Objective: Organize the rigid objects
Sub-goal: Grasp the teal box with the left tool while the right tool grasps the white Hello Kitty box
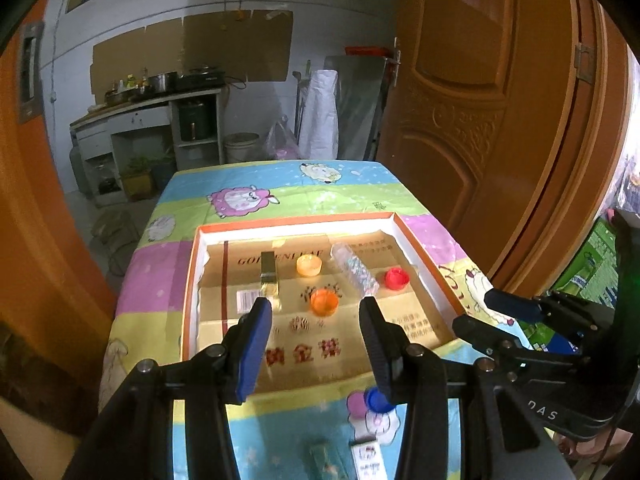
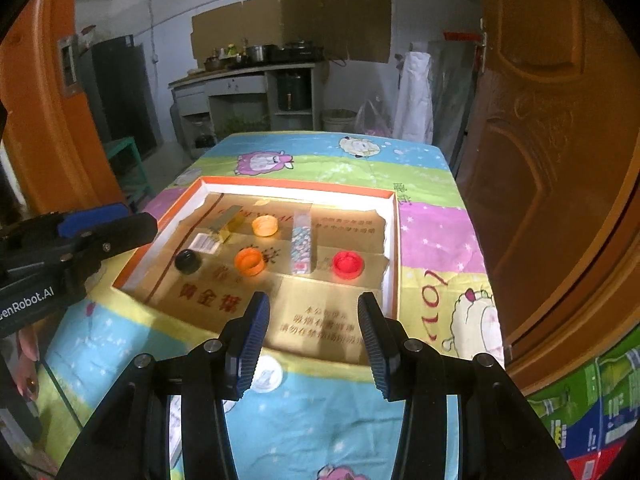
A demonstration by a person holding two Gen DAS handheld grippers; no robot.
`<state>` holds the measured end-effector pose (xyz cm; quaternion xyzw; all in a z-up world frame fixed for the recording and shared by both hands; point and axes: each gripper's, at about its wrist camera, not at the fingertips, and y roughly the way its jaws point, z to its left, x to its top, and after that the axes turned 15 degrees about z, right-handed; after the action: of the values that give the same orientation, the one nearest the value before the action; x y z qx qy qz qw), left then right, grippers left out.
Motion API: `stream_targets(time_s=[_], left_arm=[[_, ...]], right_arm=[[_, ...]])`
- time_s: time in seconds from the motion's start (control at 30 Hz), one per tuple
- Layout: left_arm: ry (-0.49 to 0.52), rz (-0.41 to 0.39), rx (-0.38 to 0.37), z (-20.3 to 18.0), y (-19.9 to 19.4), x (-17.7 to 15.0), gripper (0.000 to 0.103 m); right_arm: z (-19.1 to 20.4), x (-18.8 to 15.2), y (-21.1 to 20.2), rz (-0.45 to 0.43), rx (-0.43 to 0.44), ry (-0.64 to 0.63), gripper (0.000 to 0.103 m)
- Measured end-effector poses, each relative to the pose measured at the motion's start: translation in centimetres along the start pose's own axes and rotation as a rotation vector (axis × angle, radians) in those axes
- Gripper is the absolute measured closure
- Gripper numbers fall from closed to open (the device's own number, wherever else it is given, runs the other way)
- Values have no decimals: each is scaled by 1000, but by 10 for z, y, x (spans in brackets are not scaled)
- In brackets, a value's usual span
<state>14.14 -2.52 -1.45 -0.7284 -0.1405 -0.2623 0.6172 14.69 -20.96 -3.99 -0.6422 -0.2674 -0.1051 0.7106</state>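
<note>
Sheep-print table [image 2: 432, 184], tray rim [image 2: 394, 256], claws agape

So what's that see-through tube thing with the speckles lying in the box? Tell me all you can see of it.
The clear tube is a long, narrow, transparent container, plastic by the look of it, packed with small multicoloured beads or sprinkles; which, I cannot tell. It lies flat on its side on the cardboard lining of the orange-rimmed box, between the orange cap and the red cap, touching neither. No gripper holds it. The left wrist view shows the same pose.
</note>
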Motion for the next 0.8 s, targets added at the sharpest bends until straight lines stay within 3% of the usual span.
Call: stream_targets(time_s=[0.37,0.8], left_arm=[[-27,37,-7,7,-3,-48,58],[-47,124,3,-3,37,-110,58]], right_arm=[[21,-32,-15,-1,9,-8,55],[32,-59,-14,25,24,-5,55]])
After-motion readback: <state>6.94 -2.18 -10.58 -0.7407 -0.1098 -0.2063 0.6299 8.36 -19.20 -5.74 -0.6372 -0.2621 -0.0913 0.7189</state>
